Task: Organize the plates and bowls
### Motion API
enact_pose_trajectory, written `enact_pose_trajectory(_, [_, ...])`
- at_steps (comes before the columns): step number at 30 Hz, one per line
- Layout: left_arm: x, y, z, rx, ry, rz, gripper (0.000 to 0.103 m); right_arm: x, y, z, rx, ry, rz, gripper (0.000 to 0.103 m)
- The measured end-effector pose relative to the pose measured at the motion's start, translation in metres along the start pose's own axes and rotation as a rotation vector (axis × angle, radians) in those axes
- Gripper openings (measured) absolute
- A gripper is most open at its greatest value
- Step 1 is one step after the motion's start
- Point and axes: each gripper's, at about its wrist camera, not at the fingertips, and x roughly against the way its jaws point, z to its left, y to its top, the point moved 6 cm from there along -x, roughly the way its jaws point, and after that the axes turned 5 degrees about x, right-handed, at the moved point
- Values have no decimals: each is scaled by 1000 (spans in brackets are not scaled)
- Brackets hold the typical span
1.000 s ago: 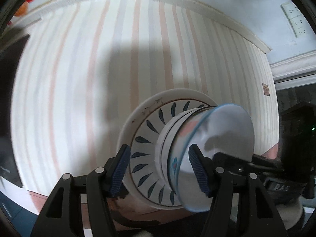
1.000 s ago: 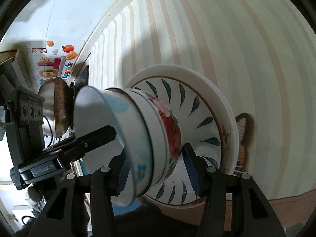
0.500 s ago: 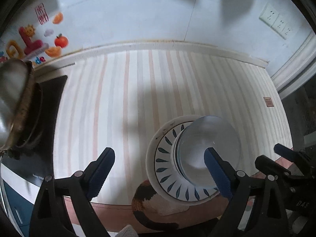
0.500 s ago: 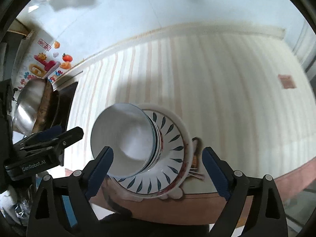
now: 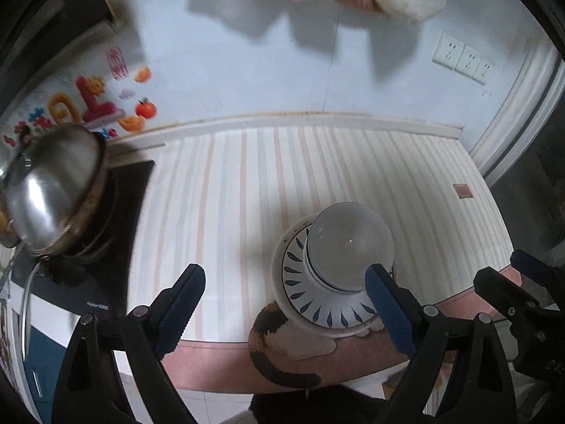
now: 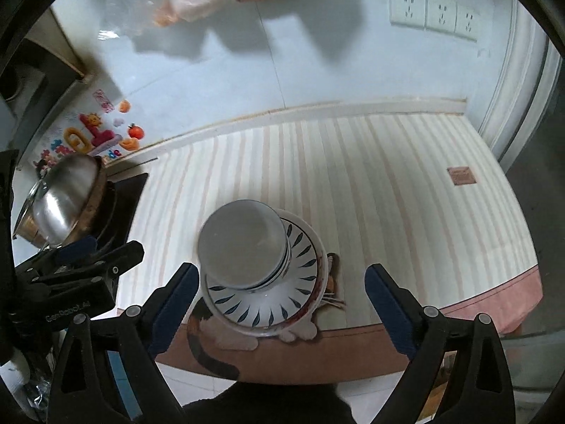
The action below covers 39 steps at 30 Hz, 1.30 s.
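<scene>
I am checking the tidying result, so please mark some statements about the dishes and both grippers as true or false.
1. The bowls stand stacked on the plate. True.
2. The right gripper is clamped on the bowls. False: its jaws are opening and hold nothing.
3. The left gripper holds nothing. True.
4. The plate sits at the far edge of the striped mat, by the wall. False: it sits at the near edge.
5. A metal pot is at the left. True.

My hand-held gripper [image 5: 285, 307]: matt black plastic arms, ribbed blue pads [image 5: 388, 307]. Bowls [image 6: 243, 243] and plate [image 6: 300, 304]: glossy glazed ceramic. Desk [image 6: 388, 190] under striped matt cloth. Pot lid [image 5: 53, 190]: shiny polished metal. Wall [image 6: 317, 56]: smooth glossy tile.
</scene>
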Motion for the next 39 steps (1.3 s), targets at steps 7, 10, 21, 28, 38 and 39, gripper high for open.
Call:
enact_pose_trajectory(7, [64, -31, -2, 39, 25, -90, 93, 74, -21, 18, 66, -7, -109, 97])
enact_pose_trajectory(10, [92, -49, -5, 56, 42, -125, 93, 102, -35, 22, 94, 6, -140, 97])
enact_pose_trajectory(21, [172, -114, -14, 101, 95, -191, 93, 200, -105, 33, 160, 32, -208, 97])
enact_pose_trajectory(28, [205, -140, -14, 101, 96, -225, 93, 249, -132, 36, 169, -11, -273, 97])
enact_pose_trajectory(38, [233, -156, -7, 79, 98, -255, 93, 272, -157, 42, 143, -43, -282, 97])
enact_pose_trajectory(39, [234, -157, -6, 79, 98, -257, 93, 273, -158, 43, 141, -44, -282, 97])
